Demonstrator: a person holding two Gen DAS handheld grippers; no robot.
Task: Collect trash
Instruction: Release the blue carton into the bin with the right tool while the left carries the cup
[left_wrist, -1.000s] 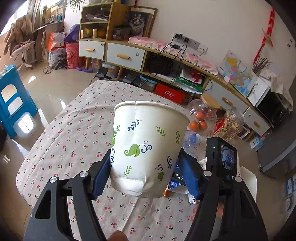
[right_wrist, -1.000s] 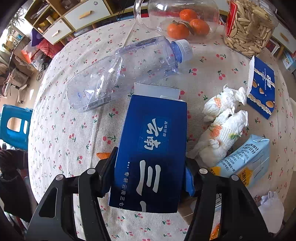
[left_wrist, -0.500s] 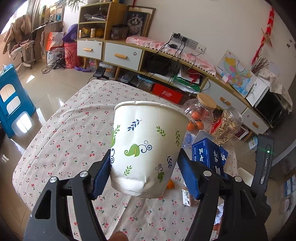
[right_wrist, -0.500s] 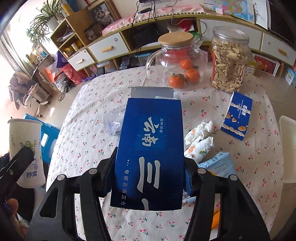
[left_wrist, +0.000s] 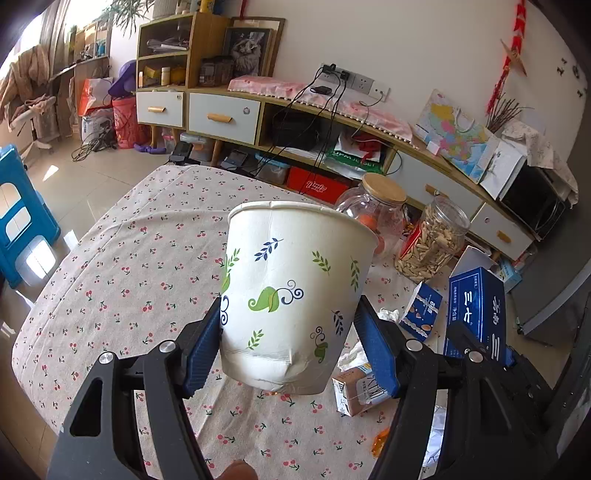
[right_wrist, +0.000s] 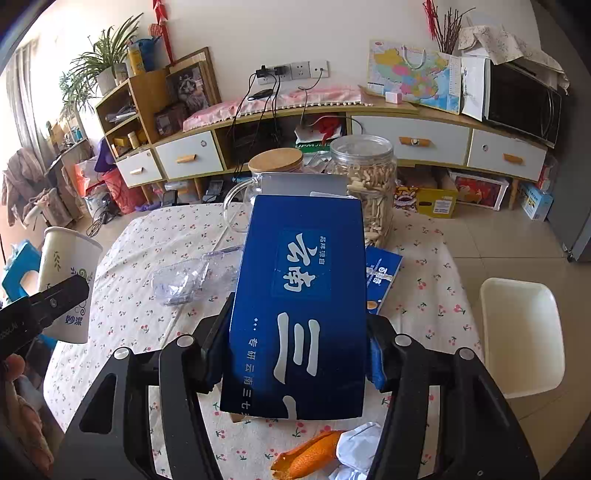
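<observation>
The left gripper (left_wrist: 288, 350) has its jaws clamped on a white paper cup (left_wrist: 295, 291) printed with green and blue leaves; the blue pads press its lower wall from both sides and the wall is dented there. The cup stands upright between the jaws, rim above them, lifted over the cherry-print tablecloth (left_wrist: 140, 266).

The right gripper (right_wrist: 295, 350) has its jaws clamped on a dark blue carton (right_wrist: 299, 302) with white characters. The carton runs forward out of the jaws, its opened grey flap at the far end.

Ahead of the right jaws, on the cloth, lies a crushed clear plastic bottle (right_wrist: 192, 277) to the left of the carton, and a flat blue snack box (right_wrist: 382, 277) peeks out on its right. Beyond the carton stand a glass jar with a wooden lid (right_wrist: 275, 166) and a plastic jar of nuts or seeds (right_wrist: 365, 177), probably sunflower seeds, though the view is too coarse to be sure. Below the right jaws lies a piece of orange peel (right_wrist: 306, 458) beside crumpled white tissue (right_wrist: 356, 448).

Under the left gripper's right finger sits a small crushed drink carton (left_wrist: 356, 391).
</observation>
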